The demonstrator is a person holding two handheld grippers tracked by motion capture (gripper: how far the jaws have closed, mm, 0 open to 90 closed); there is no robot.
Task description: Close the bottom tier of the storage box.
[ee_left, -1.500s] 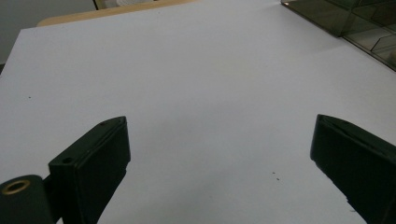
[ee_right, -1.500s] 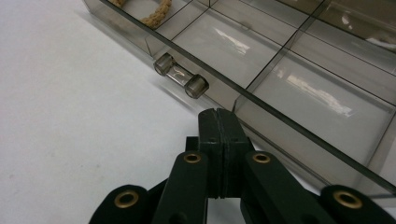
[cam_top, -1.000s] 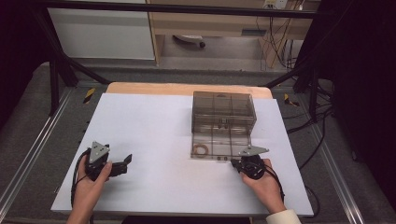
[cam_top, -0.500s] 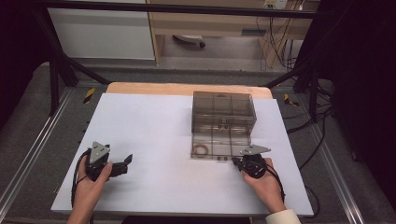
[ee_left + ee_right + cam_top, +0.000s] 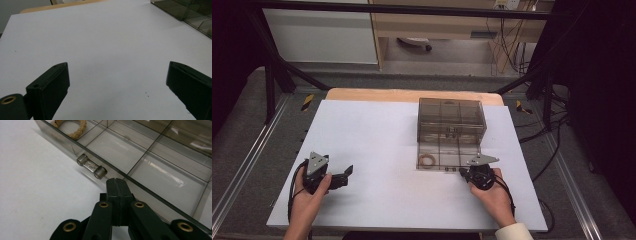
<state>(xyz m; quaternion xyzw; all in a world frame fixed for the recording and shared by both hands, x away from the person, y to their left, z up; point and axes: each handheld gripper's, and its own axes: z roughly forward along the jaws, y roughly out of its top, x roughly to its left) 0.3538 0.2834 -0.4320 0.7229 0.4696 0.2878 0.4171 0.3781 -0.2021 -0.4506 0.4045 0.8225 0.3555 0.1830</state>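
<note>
The right gripper (image 5: pixel 115 181), jaws pressed together, sits at the box's (image 5: pixel 452 120) front wall with the clear latch (image 5: pixel 91 166) just beyond-left of its tips, while the spread left gripper (image 5: pixel 343 175) lies well apart.

We saw a white table top (image 5: pixel 377 145) with a strip of bare wood (image 5: pixel 372 94) along its far edge. A black metal frame (image 5: pixel 272 75) stood around the table, over grey flooring (image 5: pixel 242 140). Beyond it were a white cabinet panel (image 5: pixel 319 35) and a wooden shelf unit (image 5: pixel 437 22). Loose cables (image 5: pixel 499 37) hung at the far right, and yellow-and-black markers (image 5: pixel 307 101) lay beside the table's far corners.
</note>
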